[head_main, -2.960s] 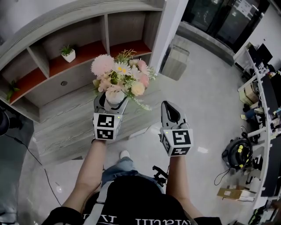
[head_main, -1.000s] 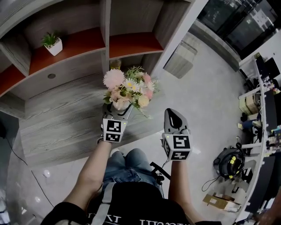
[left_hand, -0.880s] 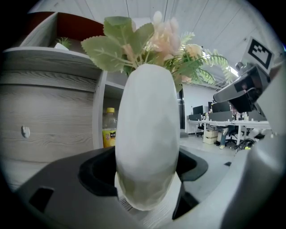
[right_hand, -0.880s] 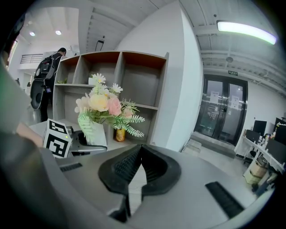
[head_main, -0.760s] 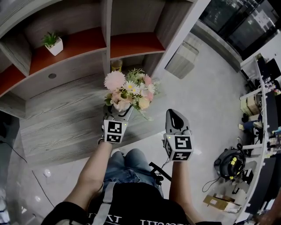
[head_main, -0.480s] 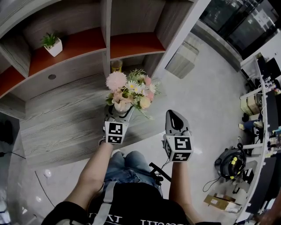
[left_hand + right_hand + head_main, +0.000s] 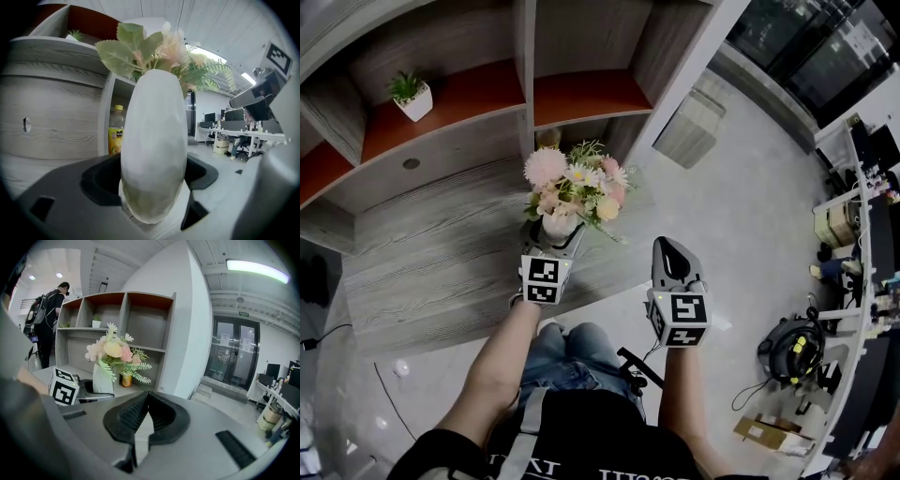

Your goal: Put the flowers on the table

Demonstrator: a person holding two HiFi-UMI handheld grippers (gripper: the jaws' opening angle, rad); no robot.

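- Checking the left tongs (image 7: 553, 236): state?
- Clamped on the white vase (image 7: 153, 154). The two jaws stand wide apart, one on each side of the vase's lower body, with the vase upright between them.
- Location of the flowers (image 7: 572, 187)?
- In the vase, pink, cream and white heads with green sprigs. The bouquet is over the near right part of the grey wood-grain surface (image 7: 441, 244), just in front of the shelf unit (image 7: 487, 94). Whether the vase base touches the surface cannot be told.
- State of the right tongs (image 7: 143, 416)?
- Jaws together, with nothing between them. They hang to the right of the vase, apart from it, past the right end of the surface and above the pale floor (image 7: 722, 216).
- Other items?
- A yellow drink bottle (image 7: 115, 131) stands in the lower shelf opening behind the vase. A small potted plant (image 7: 412, 94) sits on the red shelf board, far left. A person with a backpack (image 7: 49, 319) stands at the far end of the shelf unit.
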